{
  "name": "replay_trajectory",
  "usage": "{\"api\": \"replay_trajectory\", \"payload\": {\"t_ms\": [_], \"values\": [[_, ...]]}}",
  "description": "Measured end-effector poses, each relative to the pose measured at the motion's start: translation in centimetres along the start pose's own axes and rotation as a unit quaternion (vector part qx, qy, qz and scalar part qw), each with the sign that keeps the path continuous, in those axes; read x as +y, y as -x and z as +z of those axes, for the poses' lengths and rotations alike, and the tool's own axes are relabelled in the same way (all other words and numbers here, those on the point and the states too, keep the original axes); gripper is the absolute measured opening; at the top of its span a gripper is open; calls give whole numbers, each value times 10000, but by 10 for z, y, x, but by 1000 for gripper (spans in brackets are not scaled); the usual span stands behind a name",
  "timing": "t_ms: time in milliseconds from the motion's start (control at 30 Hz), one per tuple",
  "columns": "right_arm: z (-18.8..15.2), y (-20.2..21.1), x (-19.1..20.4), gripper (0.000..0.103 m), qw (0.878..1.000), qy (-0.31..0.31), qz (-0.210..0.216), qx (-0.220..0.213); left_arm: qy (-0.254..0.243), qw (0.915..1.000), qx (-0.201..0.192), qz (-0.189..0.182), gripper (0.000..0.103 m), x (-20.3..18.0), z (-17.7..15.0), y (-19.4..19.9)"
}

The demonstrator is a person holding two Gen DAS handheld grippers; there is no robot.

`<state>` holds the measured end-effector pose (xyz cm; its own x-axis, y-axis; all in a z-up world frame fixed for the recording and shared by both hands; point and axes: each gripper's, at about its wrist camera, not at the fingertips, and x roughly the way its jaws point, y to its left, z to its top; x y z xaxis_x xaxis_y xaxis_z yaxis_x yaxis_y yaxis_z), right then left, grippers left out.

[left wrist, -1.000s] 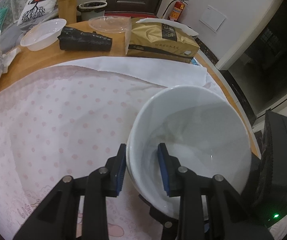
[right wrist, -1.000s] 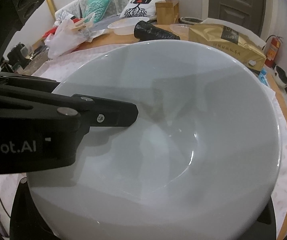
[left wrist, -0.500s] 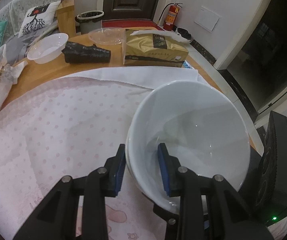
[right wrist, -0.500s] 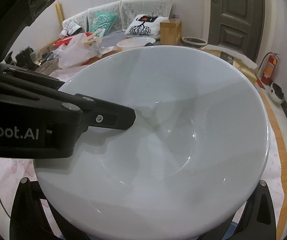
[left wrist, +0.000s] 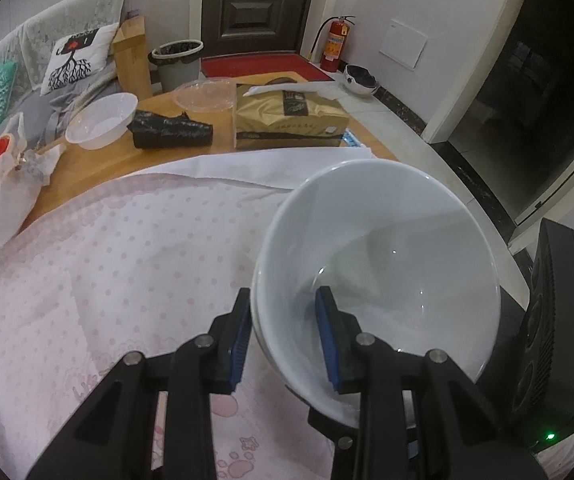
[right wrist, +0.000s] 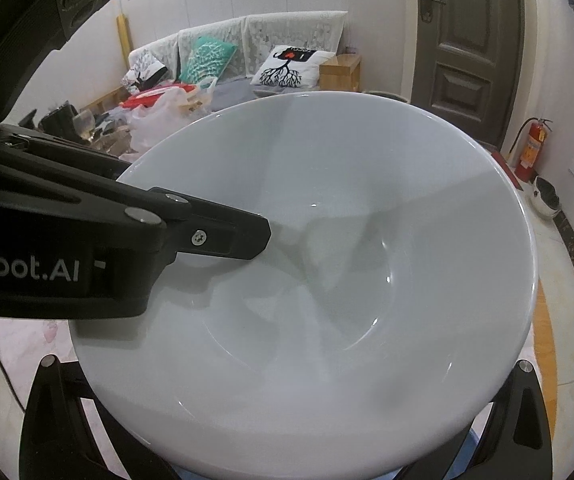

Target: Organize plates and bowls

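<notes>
A lived-in home is shown, most likely a combined living and dining room. A sofa (right wrist: 247, 40) draped in lace covers is seen along the wall, with printed cushions (right wrist: 291, 66) propped on it. A round wooden surface (left wrist: 87, 160) is spread with a pink dotted cloth (left wrist: 107, 260) and carries a tissue pack (left wrist: 287, 120) and a plastic bowl (left wrist: 101, 120). A panelled door (left wrist: 263, 4), a red doormat (left wrist: 263, 66), a waste bin (left wrist: 177, 62) and a fire extinguisher (left wrist: 337, 44) are visible beyond it.
</notes>
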<state>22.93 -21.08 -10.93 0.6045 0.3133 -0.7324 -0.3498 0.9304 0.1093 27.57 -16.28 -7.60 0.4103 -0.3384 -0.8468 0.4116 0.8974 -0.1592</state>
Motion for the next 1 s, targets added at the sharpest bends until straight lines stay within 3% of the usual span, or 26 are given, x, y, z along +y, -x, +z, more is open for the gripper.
{"api": "replay_trajectory", "payload": {"t_ms": [500,1000], "values": [[-19,44,-5,101,9999,-44,-95,-110,-204,9998,-76,-8,27,-35,-15,26],[-57,69,-25,101,9997,-164,-190,40,-364,9992,55,-126,27,-75,-33,15]]}}
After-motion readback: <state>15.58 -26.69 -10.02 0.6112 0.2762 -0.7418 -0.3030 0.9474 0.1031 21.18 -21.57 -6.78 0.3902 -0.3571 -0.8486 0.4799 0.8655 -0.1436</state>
